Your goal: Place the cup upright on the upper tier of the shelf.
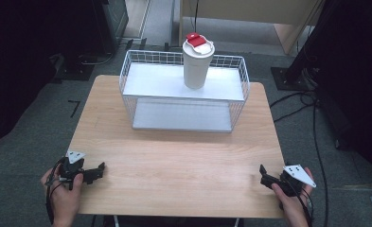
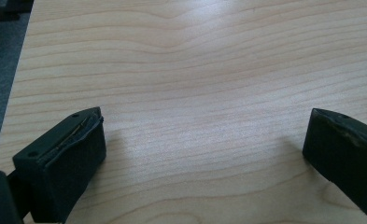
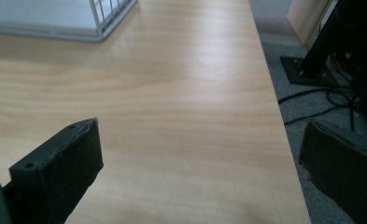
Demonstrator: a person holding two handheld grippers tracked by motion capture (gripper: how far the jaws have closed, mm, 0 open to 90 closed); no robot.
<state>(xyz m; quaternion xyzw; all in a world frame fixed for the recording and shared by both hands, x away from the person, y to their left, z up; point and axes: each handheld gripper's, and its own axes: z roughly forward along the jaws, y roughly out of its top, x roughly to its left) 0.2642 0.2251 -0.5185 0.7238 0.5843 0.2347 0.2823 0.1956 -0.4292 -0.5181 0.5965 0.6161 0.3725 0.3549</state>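
Note:
A white cup (image 1: pixel 196 66) with a white and red lid (image 1: pixel 198 42) stands upright on the top shelf of a white wire rack (image 1: pixel 183 90) at the far middle of the wooden table (image 1: pixel 174 161). My left gripper (image 1: pixel 98 171) rests at the table's near left corner, held by a hand, its jaws wide apart over bare wood (image 2: pixel 204 126). My right gripper (image 1: pixel 263 174) sits at the near right edge, jaws also wide apart with nothing between them (image 3: pixel 200 154). Both are far from the cup.
The rack has a lower shelf (image 1: pixel 182 116) with nothing on it; its corner (image 3: pixel 99 28) shows in the right gripper view. Black stands (image 1: pixel 297 66) and cables (image 1: pixel 306 101) lie on the grey floor to the right of the table.

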